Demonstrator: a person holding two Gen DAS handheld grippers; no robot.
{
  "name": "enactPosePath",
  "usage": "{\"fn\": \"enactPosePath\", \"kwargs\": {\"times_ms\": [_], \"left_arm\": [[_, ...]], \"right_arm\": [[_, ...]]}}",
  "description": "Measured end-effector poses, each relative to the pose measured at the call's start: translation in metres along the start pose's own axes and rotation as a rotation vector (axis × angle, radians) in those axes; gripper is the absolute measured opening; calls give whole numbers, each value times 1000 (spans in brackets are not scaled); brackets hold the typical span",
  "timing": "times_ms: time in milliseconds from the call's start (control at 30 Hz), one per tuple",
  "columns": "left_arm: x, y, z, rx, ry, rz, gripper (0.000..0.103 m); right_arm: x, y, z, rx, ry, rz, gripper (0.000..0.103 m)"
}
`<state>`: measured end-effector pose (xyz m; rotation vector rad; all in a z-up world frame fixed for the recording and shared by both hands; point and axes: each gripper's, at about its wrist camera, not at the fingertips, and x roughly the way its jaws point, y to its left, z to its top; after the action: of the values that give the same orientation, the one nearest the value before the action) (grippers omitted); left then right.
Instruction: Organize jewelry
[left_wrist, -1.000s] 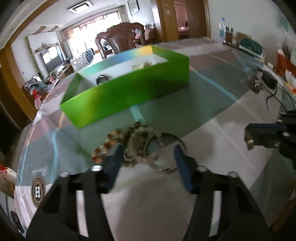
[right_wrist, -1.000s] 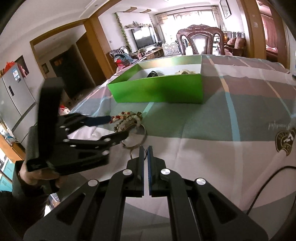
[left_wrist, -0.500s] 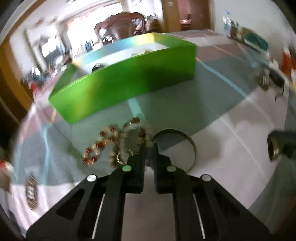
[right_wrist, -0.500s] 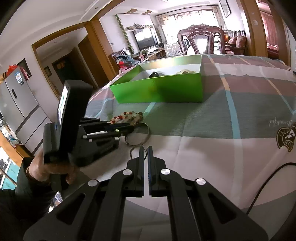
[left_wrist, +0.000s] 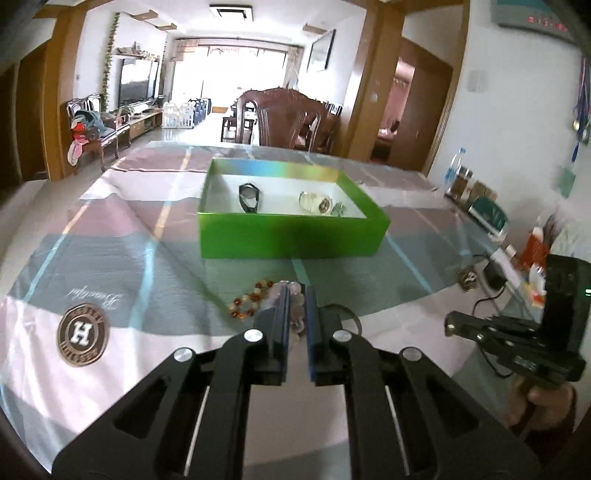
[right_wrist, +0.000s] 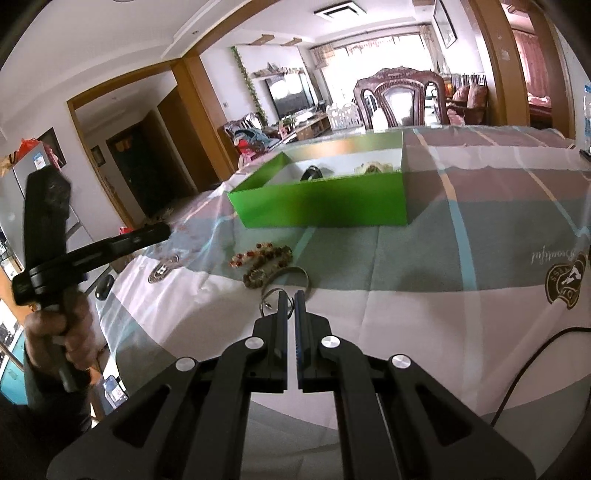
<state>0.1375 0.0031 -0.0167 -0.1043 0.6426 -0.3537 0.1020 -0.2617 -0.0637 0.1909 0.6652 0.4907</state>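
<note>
the bead bracelets (right_wrist: 264, 260) lie on the tablecloth (right_wrist: 406, 295) short of the green box (right_wrist: 321, 201), nearer the right gripper (right_wrist: 291, 301), fingers together and empty; left gripper (left_wrist: 297, 299), also closed, is raised.

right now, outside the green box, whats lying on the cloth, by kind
bead bracelets: 3
metal bangle: 1
small metal loop, possibly attached to the bangle: 1
total: 5, or 4 if the loop is part of the bangle

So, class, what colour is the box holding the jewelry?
The box is bright green outside and white inside, seen best in the left wrist view.
</note>
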Motion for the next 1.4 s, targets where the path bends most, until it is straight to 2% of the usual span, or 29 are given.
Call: {"fn": "enactPosePath", "kwargs": {"times_ms": [167, 367, 1067, 1400], "left_arm": [[-27, 10, -10, -30, -18, 0, 8], [-33, 14, -23, -27, 5, -6, 8], [-25, 8, -34, -4, 43, -26, 8], [-29, 8, -29, 17, 27, -26, 8]], "right_arm": [[-6, 4, 2, -7, -40, -26, 3], [-4, 3, 1, -5, -36, -41, 4], [-6, 4, 1, -6, -27, -47, 4], [-9, 5, 7, -28, -36, -50, 3]]}}
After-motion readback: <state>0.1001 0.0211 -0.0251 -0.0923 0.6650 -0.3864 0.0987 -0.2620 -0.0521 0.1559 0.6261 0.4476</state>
